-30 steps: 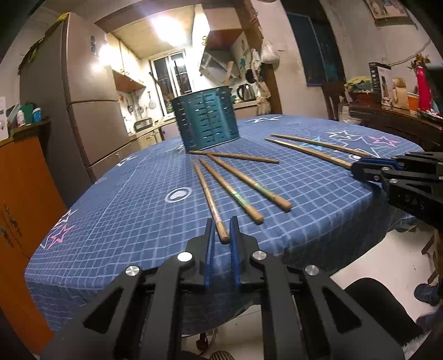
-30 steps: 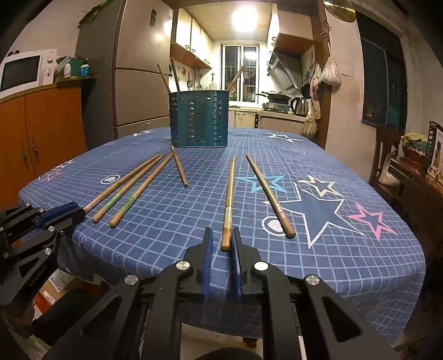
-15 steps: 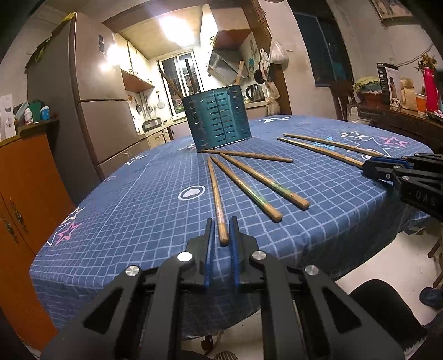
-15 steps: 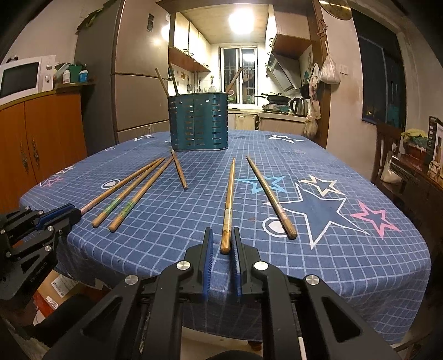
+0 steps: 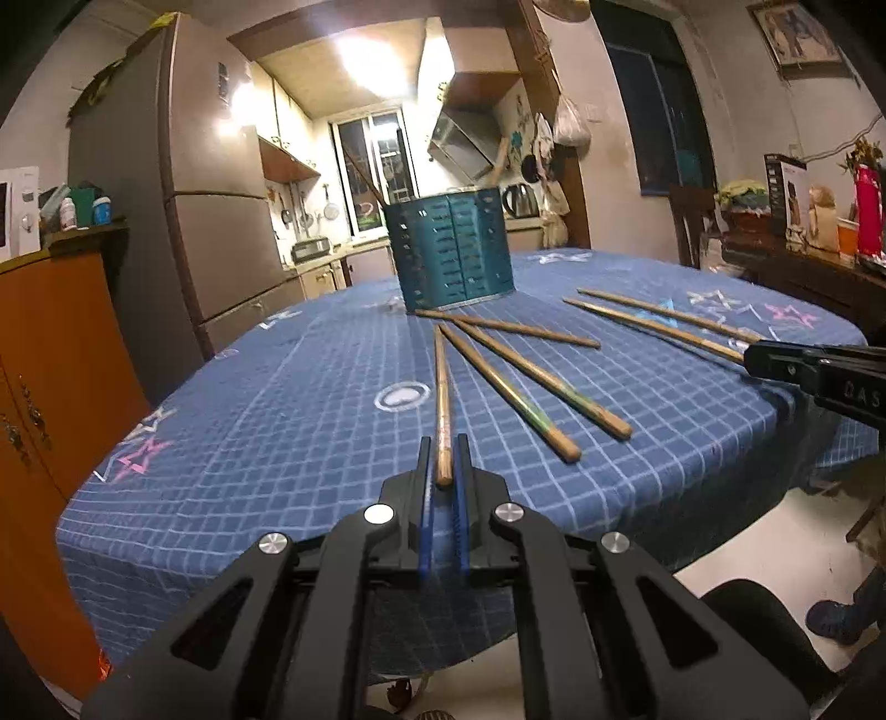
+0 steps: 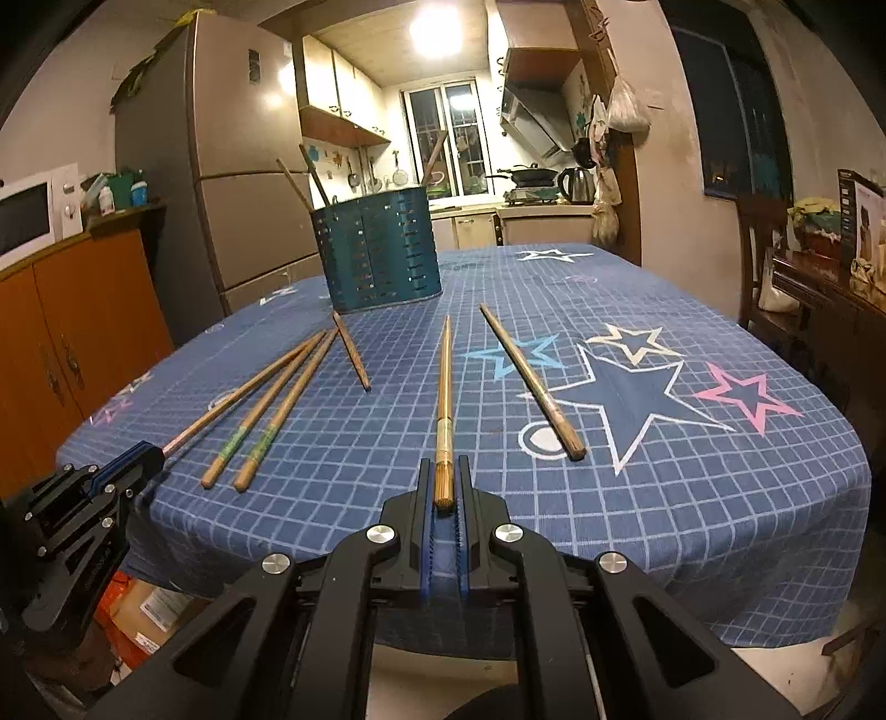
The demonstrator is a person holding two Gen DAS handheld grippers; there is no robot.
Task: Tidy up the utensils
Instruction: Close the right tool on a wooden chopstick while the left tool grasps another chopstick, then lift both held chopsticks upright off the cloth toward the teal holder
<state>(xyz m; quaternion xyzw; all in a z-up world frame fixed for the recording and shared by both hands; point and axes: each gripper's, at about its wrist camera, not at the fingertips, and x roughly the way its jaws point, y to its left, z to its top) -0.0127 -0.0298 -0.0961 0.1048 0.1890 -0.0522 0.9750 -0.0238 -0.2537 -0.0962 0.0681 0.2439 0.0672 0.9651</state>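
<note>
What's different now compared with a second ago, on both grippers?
Both grippers have closed: the left gripper now pinches the near end of the leftmost chopstick, and the right gripper pinches the near end of its chopstick. Both sticks lay between open jaws before. The other four chopsticks and the teal utensil holder stayed put.

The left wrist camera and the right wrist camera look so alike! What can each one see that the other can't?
Only the left wrist view shows the red bottle on the side cabinet and the picture on the wall. Only the right wrist view shows the microwave and the big pink star on the cloth. Both show the teal holder, six chopsticks lying on the blue tablecloth, and each gripper shut on one chopstick's end: left gripper, right gripper.
</note>
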